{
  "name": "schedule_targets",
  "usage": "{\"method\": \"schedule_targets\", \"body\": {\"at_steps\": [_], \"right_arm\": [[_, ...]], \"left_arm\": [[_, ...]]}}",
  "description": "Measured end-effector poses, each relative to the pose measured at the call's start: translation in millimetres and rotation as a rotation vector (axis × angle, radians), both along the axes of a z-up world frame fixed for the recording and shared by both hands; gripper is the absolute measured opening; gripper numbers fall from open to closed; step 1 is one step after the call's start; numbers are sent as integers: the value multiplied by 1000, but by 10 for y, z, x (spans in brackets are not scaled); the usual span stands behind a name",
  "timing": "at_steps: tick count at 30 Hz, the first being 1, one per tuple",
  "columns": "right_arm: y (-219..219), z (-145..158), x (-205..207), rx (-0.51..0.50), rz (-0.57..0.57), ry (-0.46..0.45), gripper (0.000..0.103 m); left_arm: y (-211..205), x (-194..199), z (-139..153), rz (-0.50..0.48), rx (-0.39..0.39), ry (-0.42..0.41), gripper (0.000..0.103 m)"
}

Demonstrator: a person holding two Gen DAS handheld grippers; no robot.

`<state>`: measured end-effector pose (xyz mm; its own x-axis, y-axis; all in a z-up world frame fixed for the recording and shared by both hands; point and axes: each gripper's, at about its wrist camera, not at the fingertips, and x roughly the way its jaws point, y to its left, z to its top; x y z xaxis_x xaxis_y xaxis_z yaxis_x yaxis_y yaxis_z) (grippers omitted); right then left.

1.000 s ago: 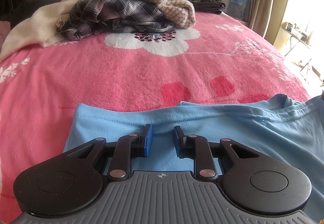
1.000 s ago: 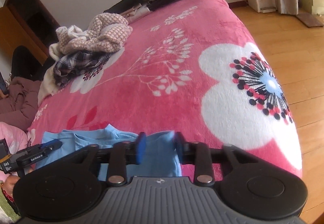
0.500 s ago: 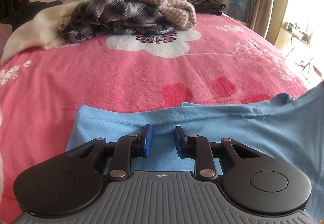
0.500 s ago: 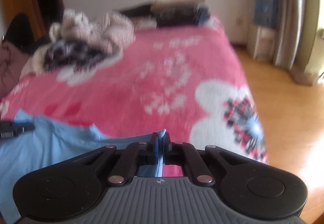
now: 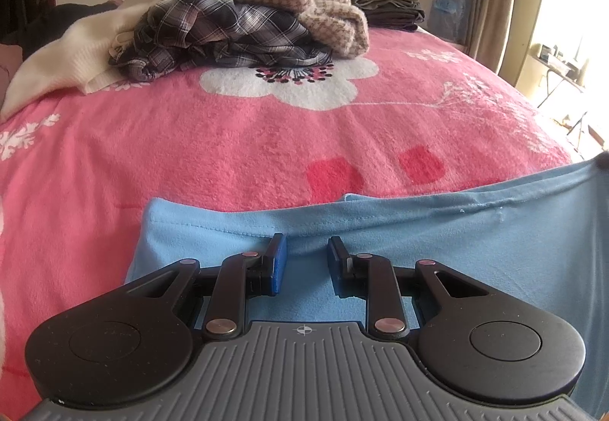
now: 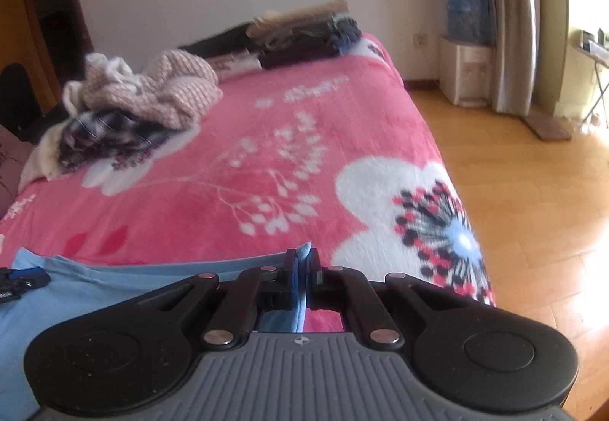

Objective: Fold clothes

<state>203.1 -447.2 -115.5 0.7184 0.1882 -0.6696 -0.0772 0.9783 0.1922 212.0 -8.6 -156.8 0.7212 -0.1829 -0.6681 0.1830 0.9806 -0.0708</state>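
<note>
A light blue T-shirt (image 5: pixel 437 230) lies at the near edge of the pink flowered blanket (image 5: pixel 228 139). My left gripper (image 5: pixel 304 253) is open, its fingers resting over the shirt's stitched hem with cloth beneath them. My right gripper (image 6: pixel 303 267) is shut on a pinched edge of the blue T-shirt (image 6: pixel 114 284) and holds it raised off the bed; in the left wrist view that side of the shirt rises to the right edge. The left gripper's tip (image 6: pixel 23 278) shows at the far left of the right wrist view.
A heap of unfolded clothes (image 5: pixel 236 21), plaid, houndstooth and cream, sits mid-bed. Folded dark and tan garments (image 5: pixel 388 6) are stacked at the far end. Right of the bed lie a wooden floor (image 6: pixel 533 192), a water dispenser (image 6: pixel 464 40) and a curtain (image 6: pixel 510 21).
My right gripper closed on the shirt's edge and lifted it, so the shirt's right side now rises. The left gripper stayed open over the hem.
</note>
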Motion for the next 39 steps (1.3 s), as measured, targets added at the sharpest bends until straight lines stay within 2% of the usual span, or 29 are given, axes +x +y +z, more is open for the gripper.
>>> {"method": "schedule_targets", "body": {"at_steps": [3, 6, 8, 9, 15, 18, 20, 23, 27, 31, 34, 35, 36, 37, 38, 39], "right_arm": [[-64, -185, 82, 38, -26, 77, 5], [-187, -238, 106, 98, -84, 112, 16], [-250, -158, 45, 78, -128, 109, 39], [-281, -111, 8, 61, -149, 106, 41], [-526, 309, -477, 22, -194, 78, 41], [-585, 555, -867, 0, -172, 69, 41], [-594, 658, -1158, 24, -140, 95, 41], [-543, 655, -1507, 117, -98, 164, 41], [-366, 415, -1959, 212, -99, 259, 41], [-215, 197, -2193, 236, -117, 285, 39], [-108, 144, -2244, 191, -112, 255, 38], [-88, 133, -2244, 187, -108, 248, 32], [-72, 123, -2251, 184, -101, 244, 21], [-56, 112, -2258, 181, -95, 240, 6], [-36, 105, -2264, 167, -94, 236, 0], [-28, 106, -2286, 154, -96, 232, 0]], "left_arm": [[-2, 4, 2, -6, 5, 0, 25], [-1, 0, 14, 3, -7, 0, 25], [6, -4, 28, 19, -21, -3, 25], [16, -5, 39, 29, -28, -5, 26], [95, -109, 243, 117, -45, -69, 34], [120, -264, 417, 116, -45, -101, 35], [115, -403, 532, 105, -38, -112, 38], [48, -678, 591, 57, -14, -86, 44], [-115, -1056, 480, -5, 42, -6, 44], [-171, -1277, 330, -29, 73, 43, 44], [-171, -1333, 229, -11, 84, 59, 44], [-168, -1338, 195, -5, 85, 67, 44], [-164, -1339, 160, 0, 85, 76, 44], [-153, -1343, 147, 4, 84, 79, 44], [-139, -1347, 139, 7, 84, 80, 44], [-126, -1351, 130, 11, 83, 82, 44]]}}
